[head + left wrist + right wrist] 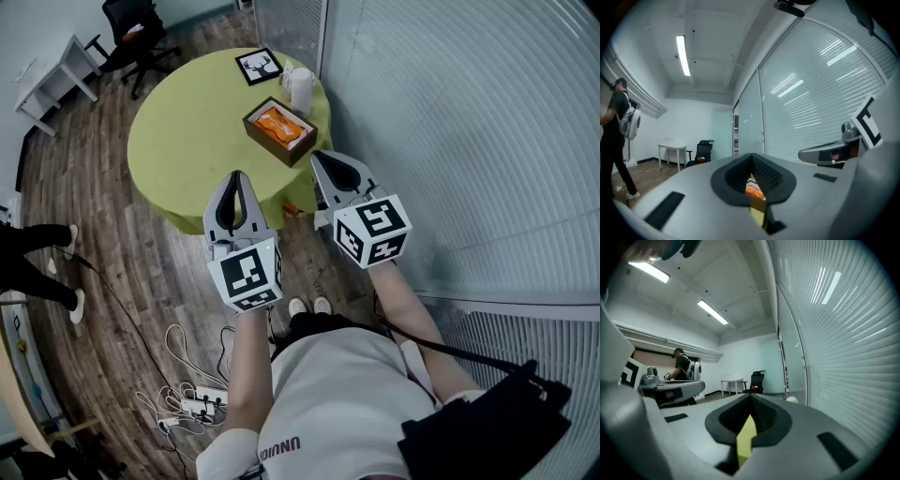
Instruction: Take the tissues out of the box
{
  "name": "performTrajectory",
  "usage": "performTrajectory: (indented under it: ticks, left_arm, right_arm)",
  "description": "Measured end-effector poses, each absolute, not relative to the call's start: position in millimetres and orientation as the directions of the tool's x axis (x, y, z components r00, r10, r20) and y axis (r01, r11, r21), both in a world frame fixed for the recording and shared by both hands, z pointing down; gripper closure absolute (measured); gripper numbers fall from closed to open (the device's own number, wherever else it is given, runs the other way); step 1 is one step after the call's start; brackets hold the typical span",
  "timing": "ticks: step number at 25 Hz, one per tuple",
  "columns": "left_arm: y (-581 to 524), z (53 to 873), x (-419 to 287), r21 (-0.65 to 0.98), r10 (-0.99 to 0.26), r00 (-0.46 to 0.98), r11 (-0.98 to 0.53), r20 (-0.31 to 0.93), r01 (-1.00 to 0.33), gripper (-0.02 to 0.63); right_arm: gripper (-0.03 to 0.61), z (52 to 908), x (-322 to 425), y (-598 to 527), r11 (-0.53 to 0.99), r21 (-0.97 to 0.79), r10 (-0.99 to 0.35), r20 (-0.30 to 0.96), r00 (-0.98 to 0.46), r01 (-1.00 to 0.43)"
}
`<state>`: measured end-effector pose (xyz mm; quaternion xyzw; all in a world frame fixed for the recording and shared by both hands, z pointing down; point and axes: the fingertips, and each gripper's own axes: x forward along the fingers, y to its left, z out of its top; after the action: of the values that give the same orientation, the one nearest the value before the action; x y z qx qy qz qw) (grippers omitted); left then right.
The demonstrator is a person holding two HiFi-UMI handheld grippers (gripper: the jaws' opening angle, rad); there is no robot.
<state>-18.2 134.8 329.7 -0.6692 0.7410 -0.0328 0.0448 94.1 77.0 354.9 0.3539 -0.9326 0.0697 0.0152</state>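
Left hand-held gripper (236, 178): jaws closed tip to tip, nothing between them, held up by the near edge of the round green desk (178, 150). Right hand-held gripper (319, 159): jaws likewise pressed together, empty, tip pointing toward the box (266, 141) but not touching it. Box sits on the desk's right side, open-topped, with orange-wrapped tissues (282, 125) lying inside. Beyond it: white container (300, 87), then framed picture (259, 66).
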Motion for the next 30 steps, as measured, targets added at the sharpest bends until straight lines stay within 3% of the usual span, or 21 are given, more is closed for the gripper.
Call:
performTrajectory:
  ticks: [22,26,30]
  left_arm:
    - [148,333,-51,-0.097,-0.997,-0.07,0.073,-0.032,-0.993,0.601]
    - [149,337,-59,-0.095,-0.996,-0.078,0.08,-0.032,-0.992,0.601]
    - [141,341,-70,-0.088,-0.994,-0.1,0.103,-0.037,-0.991,0.601]
  right_arm:
    - [0.555,364,79,71,0.684,-0.156,-0.71,0.083,-0.699,-0.713]
    - [0.482,370,72,68,0.693,-0.159,-0.698,0.097,-0.709,-0.703]
    - [0.482,379,63,56,0.7,-0.147,-0.689,0.115,-0.715,-0.699]
